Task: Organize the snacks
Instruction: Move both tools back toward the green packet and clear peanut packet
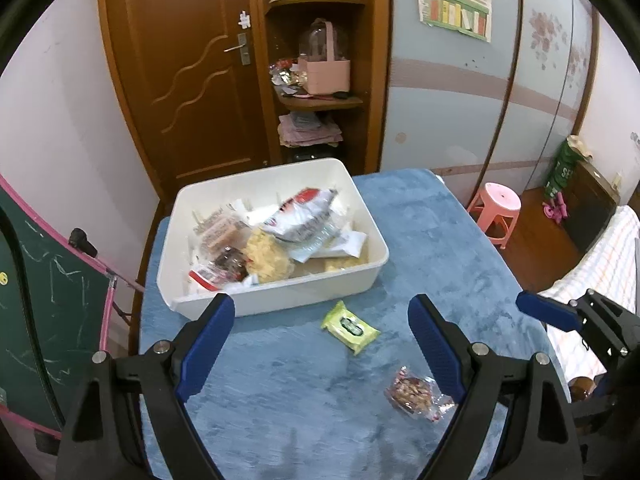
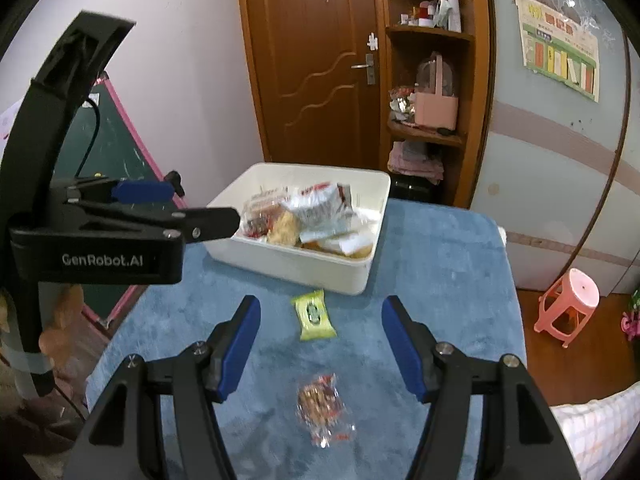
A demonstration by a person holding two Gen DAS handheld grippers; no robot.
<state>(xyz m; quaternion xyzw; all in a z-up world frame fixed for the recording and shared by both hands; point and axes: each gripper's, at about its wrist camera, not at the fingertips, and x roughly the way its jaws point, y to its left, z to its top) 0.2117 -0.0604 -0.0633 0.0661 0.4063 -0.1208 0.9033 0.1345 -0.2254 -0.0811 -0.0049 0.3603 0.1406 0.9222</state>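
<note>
A white bin (image 1: 352, 278) (image 2: 304, 266) holding several wrapped snacks stands at the far side of a blue-covered table (image 1: 420, 232) (image 2: 440, 248). In front of it lie a yellow-green packet (image 1: 350, 326) (image 2: 316, 316) and, nearer, a clear-wrapped brown nut snack (image 1: 412, 392) (image 2: 322, 406). My left gripper (image 1: 320, 320) hovers open over the table with nothing between its blue pads; the packet shows in the gap, farther off. My right gripper (image 2: 318, 326) is open and empty too, the packet and nut snack lying below its gap. The left gripper (image 2: 176, 208) appears at the left of the right wrist view.
A brown door (image 1: 192, 72) and a corner shelf with a pink box (image 1: 324, 72) stand behind the table. A green chalkboard (image 1: 48, 312) leans at the left. A pink stool (image 1: 498, 208) (image 2: 568, 304) and a checked cloth (image 1: 600, 264) are at the right.
</note>
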